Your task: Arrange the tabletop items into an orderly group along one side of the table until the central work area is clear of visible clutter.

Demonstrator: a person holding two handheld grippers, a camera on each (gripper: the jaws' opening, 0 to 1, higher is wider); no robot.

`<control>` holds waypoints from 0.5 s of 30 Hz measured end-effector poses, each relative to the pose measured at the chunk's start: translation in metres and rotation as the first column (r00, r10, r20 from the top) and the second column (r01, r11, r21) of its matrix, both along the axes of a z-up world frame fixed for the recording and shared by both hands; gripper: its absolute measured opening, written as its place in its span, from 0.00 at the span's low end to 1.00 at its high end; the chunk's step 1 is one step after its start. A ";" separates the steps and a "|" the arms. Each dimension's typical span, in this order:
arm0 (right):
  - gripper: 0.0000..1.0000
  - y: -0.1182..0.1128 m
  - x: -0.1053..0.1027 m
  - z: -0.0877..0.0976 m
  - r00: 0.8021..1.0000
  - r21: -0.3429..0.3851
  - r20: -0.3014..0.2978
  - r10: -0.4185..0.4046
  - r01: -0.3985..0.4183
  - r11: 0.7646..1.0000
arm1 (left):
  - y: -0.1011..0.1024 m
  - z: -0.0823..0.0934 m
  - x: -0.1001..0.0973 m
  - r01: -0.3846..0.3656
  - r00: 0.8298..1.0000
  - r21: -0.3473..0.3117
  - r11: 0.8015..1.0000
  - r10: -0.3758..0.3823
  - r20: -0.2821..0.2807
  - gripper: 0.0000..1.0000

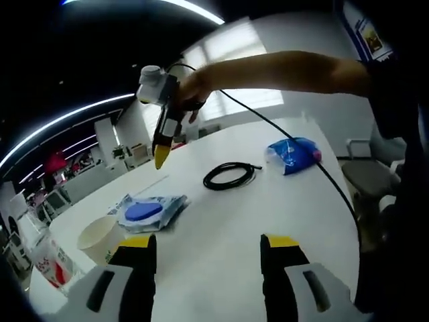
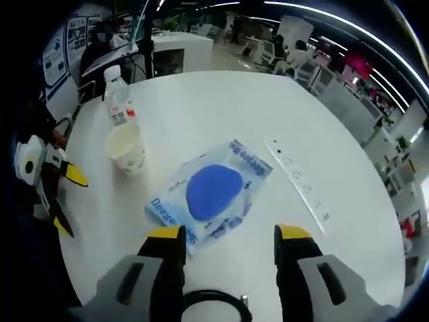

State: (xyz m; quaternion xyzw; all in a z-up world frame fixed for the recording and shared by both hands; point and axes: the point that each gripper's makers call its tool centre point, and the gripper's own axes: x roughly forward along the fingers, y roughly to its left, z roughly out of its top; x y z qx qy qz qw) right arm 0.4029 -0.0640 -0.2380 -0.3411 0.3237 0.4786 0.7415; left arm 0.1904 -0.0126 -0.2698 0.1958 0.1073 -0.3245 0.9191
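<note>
Both grippers hover above white desk (image 2: 221,107), fingers parted, gripping nothing — likely picking next target. Blue-disc packet (image 2: 213,193) mid-desk, just ahead of right gripper (image 2: 231,243); cable coil (image 1: 230,175) and blue bag (image 1: 293,154) beyond left gripper (image 1: 209,247). Paper cup (image 2: 127,148) beside bottle (image 2: 117,95) near edge — plausible grouping side.

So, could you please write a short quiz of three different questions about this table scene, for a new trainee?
1. True or false: the left gripper holds the paper cup.
2. What lies nearest ahead of the right gripper?
A. the water bottle
B. the clear packet with a blue disc
C. the blue bag
3. Fill in: between the packet and the blue bag, in the left gripper view, lies a coiled black ____.

Key: 1 false, its jaws are open and empty; 2 B; 3 cable.
</note>
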 end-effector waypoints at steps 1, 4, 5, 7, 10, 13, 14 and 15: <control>0.48 0.000 0.000 -0.002 1.000 -0.005 -0.004 0.003 -0.003 1.000 | 0.000 0.001 0.002 0.002 1.000 0.000 1.000 -0.002 0.002 0.62; 0.49 0.001 0.004 -0.004 1.000 0.002 0.002 0.000 0.000 1.000 | 0.000 0.001 0.005 0.006 1.000 -0.002 1.000 -0.006 0.005 0.62; 0.49 0.001 0.004 -0.005 1.000 0.002 0.001 0.002 -0.002 1.000 | 0.000 0.001 0.007 0.005 1.000 -0.003 1.000 -0.005 0.003 0.62; 0.49 0.002 0.005 -0.005 1.000 0.005 -0.001 0.001 -0.001 1.000 | 0.000 0.001 0.009 0.009 1.000 -0.001 1.000 -0.009 0.005 0.61; 0.49 0.003 0.007 -0.006 1.000 0.002 -0.001 -0.002 0.002 1.000 | 0.001 0.000 0.013 0.009 1.000 0.002 1.000 -0.009 0.000 0.61; 0.49 0.005 0.009 -0.005 1.000 0.009 0.005 -0.002 0.002 1.000 | 0.002 0.000 0.017 0.009 1.000 0.004 1.000 -0.009 0.000 0.61; 0.49 0.005 0.010 -0.006 1.000 0.010 0.006 -0.002 0.002 1.000 | 0.002 0.000 0.018 0.009 1.000 0.005 1.000 -0.009 0.001 0.61; 0.48 0.006 0.010 -0.007 1.000 0.009 0.005 0.001 -0.001 1.000 | 0.001 0.000 0.019 0.010 1.000 0.005 1.000 -0.010 0.002 0.61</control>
